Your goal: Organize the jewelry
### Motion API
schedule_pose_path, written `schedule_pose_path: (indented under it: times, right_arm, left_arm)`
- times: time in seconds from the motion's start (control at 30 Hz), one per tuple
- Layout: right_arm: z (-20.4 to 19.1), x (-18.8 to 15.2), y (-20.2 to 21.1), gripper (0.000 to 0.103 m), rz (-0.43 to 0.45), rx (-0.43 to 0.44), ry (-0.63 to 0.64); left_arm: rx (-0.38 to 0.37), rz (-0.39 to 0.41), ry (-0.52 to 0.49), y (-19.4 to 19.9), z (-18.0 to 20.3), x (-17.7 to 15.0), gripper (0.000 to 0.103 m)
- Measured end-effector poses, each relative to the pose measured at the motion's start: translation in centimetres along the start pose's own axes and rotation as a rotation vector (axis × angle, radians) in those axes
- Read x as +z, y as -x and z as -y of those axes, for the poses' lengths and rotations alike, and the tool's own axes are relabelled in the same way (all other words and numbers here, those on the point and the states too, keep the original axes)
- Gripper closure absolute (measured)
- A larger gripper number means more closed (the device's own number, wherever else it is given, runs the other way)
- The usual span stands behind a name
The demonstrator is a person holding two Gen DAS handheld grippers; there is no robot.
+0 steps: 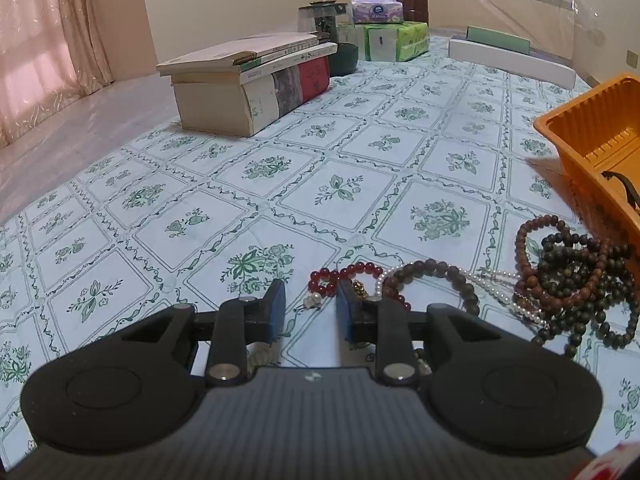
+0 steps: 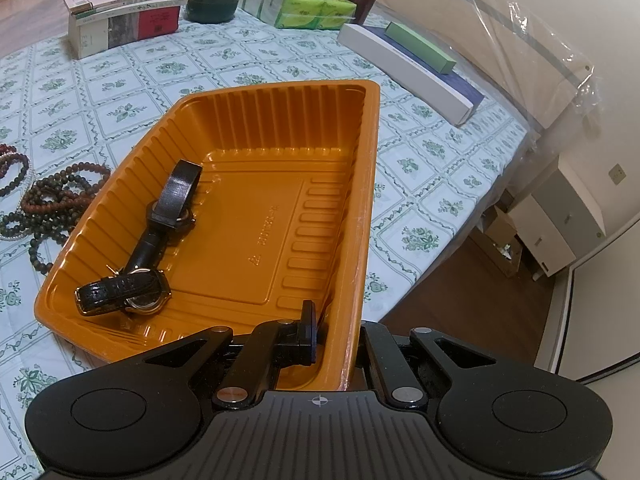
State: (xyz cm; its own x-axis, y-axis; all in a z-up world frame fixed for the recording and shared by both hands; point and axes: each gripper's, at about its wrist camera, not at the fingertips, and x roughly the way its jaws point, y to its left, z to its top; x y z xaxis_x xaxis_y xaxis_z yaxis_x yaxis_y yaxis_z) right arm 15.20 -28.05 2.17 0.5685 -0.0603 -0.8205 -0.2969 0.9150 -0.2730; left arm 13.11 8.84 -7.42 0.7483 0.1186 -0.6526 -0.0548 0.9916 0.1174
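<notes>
My left gripper [image 1: 312, 304] hovers low over the flowered tablecloth [image 1: 248, 184], blue pads apart. A red bead bracelet [image 1: 352, 270] lies at its tips, one loop and a small pearl charm [image 1: 314, 300] in the gap; neither pad presses on them. To the right lie a brown bead bracelet [image 1: 432, 274], a pearl strand [image 1: 494, 284] and a tangled pile of dark and brown beads [image 1: 576, 276]. My right gripper [image 2: 336, 320] is shut on the right wall of the orange tray [image 2: 360, 208], one finger inside and one outside. Two watches [image 2: 132, 292] lie inside the tray.
At the table's far side are a stack of books [image 1: 256, 80], a glass jar [image 1: 320, 20], tissue packs [image 1: 396, 40] and a long white box [image 1: 508, 60]. The bead pile [image 2: 52, 196] lies against the tray's left side. The table edge drops to wooden floor [image 2: 460, 300] on the right.
</notes>
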Motion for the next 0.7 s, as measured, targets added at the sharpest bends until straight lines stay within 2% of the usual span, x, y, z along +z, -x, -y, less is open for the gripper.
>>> schedule_pose_path:
  times: [0.13,0.5,0.63,0.7]
  right_arm:
    - [0.0,0.0,0.0,0.099,0.000,-0.001,0.000]
    - [0.0,0.0,0.0,0.099,0.000,-0.001,0.000]
    - [0.0,0.0,0.0,0.099,0.000,-0.001,0.000]
    - [0.0,0.0,0.0,0.099,0.001,-0.001,0.000]
  left_arm:
    - [-0.003,-0.001,-0.021,0.1,0.3,0.0,0.095]
    - [-0.009,0.021,-0.012,2.3,0.3,0.1,0.095]
    - [-0.053,0.045,-0.016,3.8,1.5,0.8,0.095]
    - [-0.097,0.060,-0.019,4.7,2.4,1.3,0.095]
